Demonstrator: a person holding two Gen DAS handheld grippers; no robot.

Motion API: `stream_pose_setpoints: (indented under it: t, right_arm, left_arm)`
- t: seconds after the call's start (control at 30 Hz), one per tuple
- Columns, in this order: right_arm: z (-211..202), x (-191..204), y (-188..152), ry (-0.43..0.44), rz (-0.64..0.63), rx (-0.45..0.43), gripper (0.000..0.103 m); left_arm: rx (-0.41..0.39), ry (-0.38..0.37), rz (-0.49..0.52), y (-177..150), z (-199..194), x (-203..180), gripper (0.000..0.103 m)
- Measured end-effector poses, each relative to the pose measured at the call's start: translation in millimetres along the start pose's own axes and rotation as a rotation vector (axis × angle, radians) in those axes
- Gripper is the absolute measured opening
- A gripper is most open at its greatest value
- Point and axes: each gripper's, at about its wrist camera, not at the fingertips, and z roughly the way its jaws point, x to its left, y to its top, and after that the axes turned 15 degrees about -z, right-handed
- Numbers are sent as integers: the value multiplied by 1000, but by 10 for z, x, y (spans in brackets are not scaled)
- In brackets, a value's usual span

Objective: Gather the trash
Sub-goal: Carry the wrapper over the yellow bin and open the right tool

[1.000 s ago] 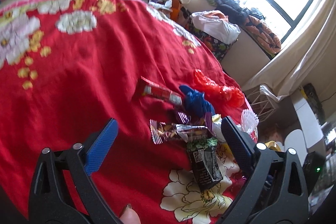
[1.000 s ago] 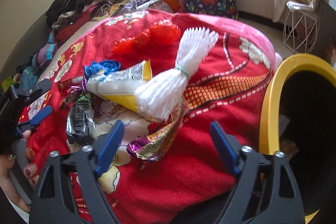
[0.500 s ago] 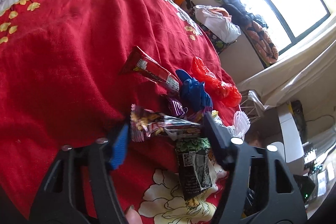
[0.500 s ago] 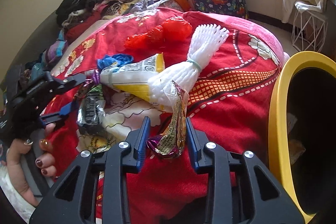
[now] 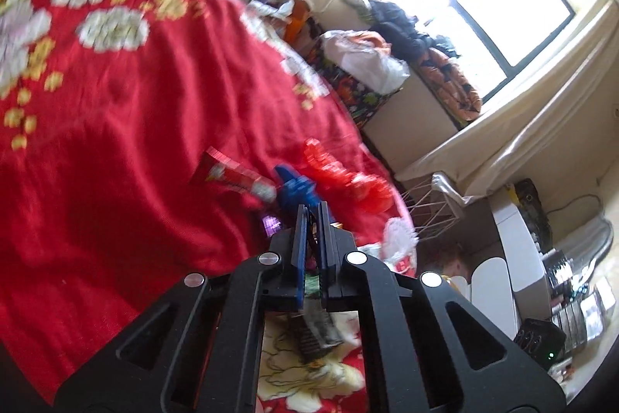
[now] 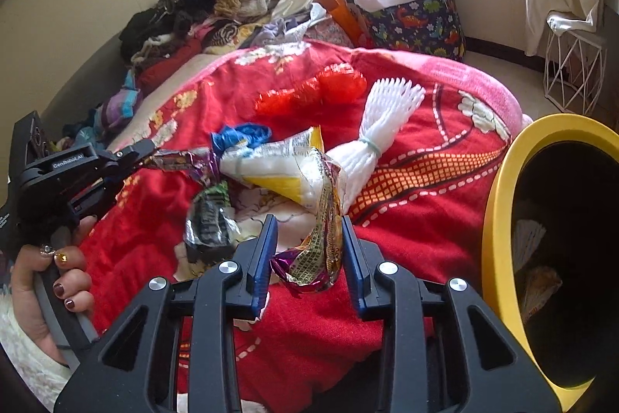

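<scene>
Trash lies in a heap on the red flowered blanket [image 6: 406, 204]. My left gripper [image 5: 312, 209] is shut, and the right wrist view shows it [image 6: 149, 149] pinching the end of a silvery snack wrapper [image 6: 182, 161] with a purple twist. My right gripper [image 6: 308, 223] is shut on a crumpled purple-and-gold wrapper [image 6: 317, 250] held just off the blanket. A dark green wrapper [image 6: 211, 219], a yellow-and-white bag [image 6: 278, 169], a white foam net [image 6: 387, 115], blue plastic [image 5: 296, 190], a red plastic bag [image 5: 348, 180] and a red snack wrapper [image 5: 232, 177] lie around them.
A yellow-rimmed bin [image 6: 499, 219] with trash inside stands against the bed at the right. Beyond the bed are a dinosaur-print basket [image 6: 421, 22], a white wire stand [image 6: 572, 72] and a pile of clothes [image 6: 201, 14] by the wall. A hand [image 6: 42, 281] holds the left gripper.
The left jaws went from wide open to shut on the silvery wrapper and rose. The right jaws closed on the purple-and-gold wrapper and lifted it a little.
</scene>
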Motion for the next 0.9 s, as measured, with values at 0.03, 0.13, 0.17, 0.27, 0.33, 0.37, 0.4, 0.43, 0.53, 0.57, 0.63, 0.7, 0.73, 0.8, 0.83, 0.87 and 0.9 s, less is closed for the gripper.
stream_pose_setpoints:
  t: [0.03,0.13,0.17,0.27,0.33,0.37,0.4,0.43,0.53,0.57,0.63,0.7,0.73,0.8,0.83,0.87,0.9]
  right_arm:
    - [-34,-16,9,2,5,-10,31]
    - [-128,-48,42,4,15,-37,31]
    - [-149,-57,45,4,17,-42,31]
    - [-253,-134,60,-5,33,-66,31]
    - [-311,-180,64,-11,45,-78,31]
    - [-327,-205,67,-12,52,-82,31]
    - [-364,-246,66,-16,63,-90,31]
    - [-384,-262,58,-21,67,-95,31]
    - [-469,-360,53,-33,87,-112,31]
    - [-484,-374,48,-37,90,-116,31]
    - [-541,-439,41,-46,104,-127,31]
    - [-587,-494,30,-52,115,-136,31]
    - [-613,-513,29,-58,119,-141,31]
    - [-679,-564,9,-68,128,-152,31]
    - [-715,-594,0,-74,134,-158,31]
    - [-742,-621,-6,-79,139,-162,31]
    - [-761,-640,-13,-83,142,-166,31]
  left_arm:
    - [-9,-13,20,-3,-43,-87,2]
    - [-20,-36,67,-46,-101,-268,2]
    - [-22,-45,84,-63,-119,-325,2]
    - [-23,-65,128,-131,-137,-504,2]
    - [-21,-70,158,-183,-136,-596,2]
    - [-16,-76,167,-204,-129,-632,2]
    - [-11,-82,176,-234,-122,-676,2]
    - [-8,-84,182,-255,-115,-698,2]
    - [3,-95,205,-330,-94,-790,2]
    - [7,-98,214,-356,-89,-824,2]
    - [14,-104,230,-410,-74,-889,2]
    - [21,-112,247,-469,-64,-957,2]
    - [25,-115,254,-493,-56,-981,2]
    - [30,-119,264,-533,-52,-1028,2]
    - [34,-123,274,-566,-45,-1066,2]
    - [37,-125,281,-587,-38,-1097,2]
    - [39,-126,287,-600,-35,-1122,2]
